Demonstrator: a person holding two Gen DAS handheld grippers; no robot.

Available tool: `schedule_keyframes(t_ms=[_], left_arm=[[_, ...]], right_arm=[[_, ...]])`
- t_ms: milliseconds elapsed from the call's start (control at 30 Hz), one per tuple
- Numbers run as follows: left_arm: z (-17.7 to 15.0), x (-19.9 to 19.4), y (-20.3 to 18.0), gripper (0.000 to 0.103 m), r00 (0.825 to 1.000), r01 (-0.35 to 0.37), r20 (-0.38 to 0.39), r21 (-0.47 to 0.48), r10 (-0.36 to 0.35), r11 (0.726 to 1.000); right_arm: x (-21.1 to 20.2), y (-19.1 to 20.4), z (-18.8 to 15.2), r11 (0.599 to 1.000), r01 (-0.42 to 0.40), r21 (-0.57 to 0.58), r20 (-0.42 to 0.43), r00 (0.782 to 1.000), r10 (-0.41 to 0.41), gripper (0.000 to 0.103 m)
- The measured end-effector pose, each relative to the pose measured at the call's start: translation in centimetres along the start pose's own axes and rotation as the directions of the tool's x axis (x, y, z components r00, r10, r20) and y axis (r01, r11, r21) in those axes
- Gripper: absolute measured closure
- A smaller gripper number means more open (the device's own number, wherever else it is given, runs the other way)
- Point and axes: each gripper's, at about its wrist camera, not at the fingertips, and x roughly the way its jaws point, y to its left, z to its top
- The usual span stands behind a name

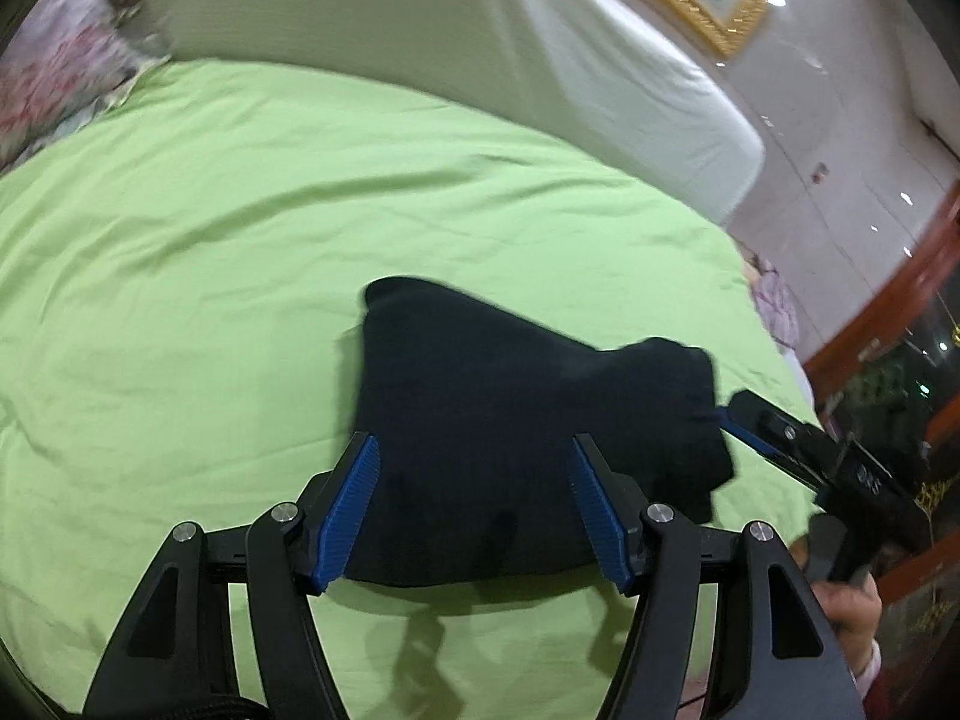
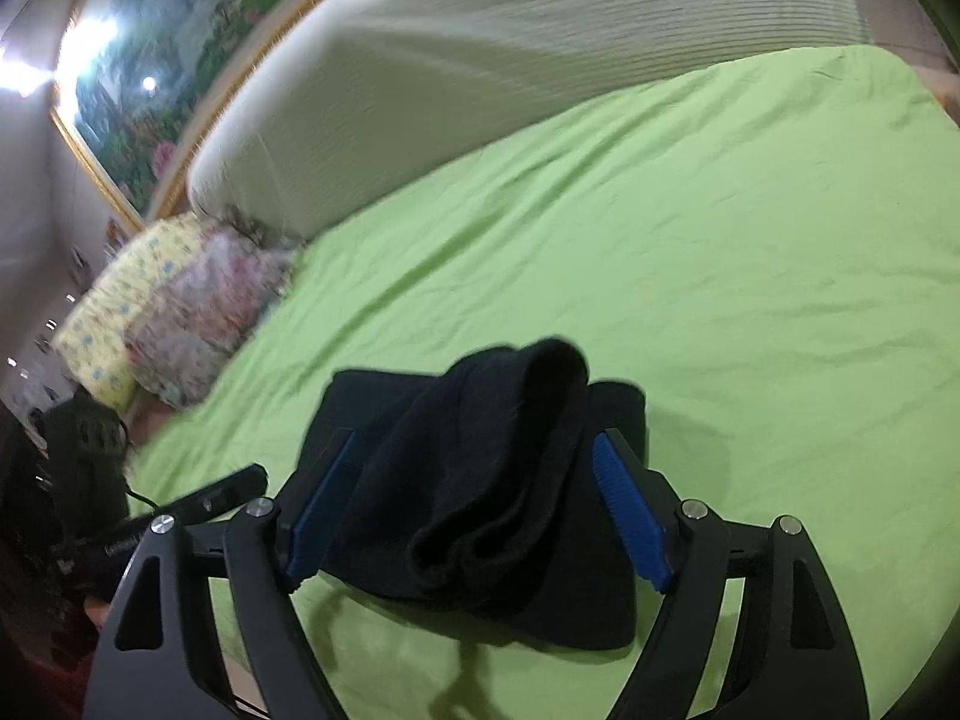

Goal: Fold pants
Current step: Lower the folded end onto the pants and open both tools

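The black pants (image 1: 510, 396) lie as a folded bundle on the green bed sheet (image 1: 240, 240). My left gripper (image 1: 474, 450) hovers over the bundle's near edge, open, its blue pads clear of the cloth. One of the right gripper's fingers (image 1: 774, 432) shows at the bundle's right end. In the right wrist view the pants (image 2: 456, 420) have a raised, rolled fold on top. My right gripper (image 2: 477, 444) stands open astride that fold, and the pads do not press on it. A finger of the left gripper (image 2: 234, 483) reaches in from the left.
A white padded headboard (image 2: 480, 60) runs along the far side of the sheet (image 2: 720, 270). Floral pillows (image 2: 180, 324) sit at its corner. A gold-framed painting (image 2: 168, 60) hangs behind. A hand (image 1: 852, 606) holds the right gripper's handle.
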Motion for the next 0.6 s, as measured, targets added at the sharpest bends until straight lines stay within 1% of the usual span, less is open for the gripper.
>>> schedule_keyframes(t_ms=[67,133,167,200,233,267,333,400,467,500,533,600], left_arm=[[0.3,0.7,0.9,0.038,1.000,-0.019,-0.008,-0.018,0.019,1.000],[0.7,1.6,1.7,0.037,0.999,-0.030,-0.024,-0.036,0.029,0.999],[0.1,1.2,2.3,0.037,0.999,-0.033,-0.025,-0.046,0.032,0.998],[-0.4,1.0,2.9,0.037,0.999,-0.035,-0.029,-0.054,0.033,0.998],[-0.3,1.0,3.3,0.037,0.999,-0.036,-0.036,-0.063,0.034,0.997],[-0.3,1.2,3.8,0.037,0.998,-0.037,-0.044,-0.074,0.033,0.997],[-0.1,1.7,4.4,0.036,0.998,-0.026,-0.054,-0.095,0.021,0.995],[-0.1,2.1,4.9,0.035,0.998,-0.020,-0.063,-0.115,0.013,0.993],[-0.2,2.2,5.3,0.034,0.998,-0.009,-0.070,-0.128,0.000,0.992],[-0.2,2.3,5.4,0.033,0.997,-0.006,-0.074,-0.131,-0.004,0.991],[-0.3,2.3,5.4,0.032,0.997,-0.007,-0.077,-0.130,-0.003,0.991],[-0.3,2.5,5.4,0.031,0.997,-0.009,-0.082,-0.128,-0.002,0.992]], right_arm=[[0.4,0.4,-0.3,0.998,0.067,-0.003,-0.005,0.998,-0.067,0.023],[0.7,0.5,-0.6,0.996,0.086,0.002,-0.012,0.996,-0.086,0.021],[0.8,0.7,-0.7,0.995,0.098,0.001,-0.017,0.995,-0.098,0.019],[1.0,0.7,-0.7,0.992,0.129,-0.003,-0.023,0.991,-0.129,0.016],[1.0,0.8,-0.7,0.985,0.171,-0.005,-0.022,0.985,-0.171,0.016],[1.1,0.7,-0.8,0.981,0.194,0.002,-0.017,0.981,-0.194,0.015],[1.2,0.0,-0.8,0.980,0.192,0.041,-0.026,0.981,-0.191,0.014],[1.8,-1.1,-0.9,0.979,0.187,0.082,-0.061,0.981,-0.183,0.014],[2.4,-2.1,-1.4,0.971,0.210,0.113,-0.094,0.975,-0.200,0.013],[2.6,-2.8,-1.7,0.969,0.200,0.144,-0.108,0.977,-0.185,0.013],[2.8,-3.8,-2.1,0.968,0.169,0.188,-0.117,0.982,-0.148,0.013],[2.9,-4.9,-2.7,0.965,0.134,0.224,-0.111,0.988,-0.111,0.013]])
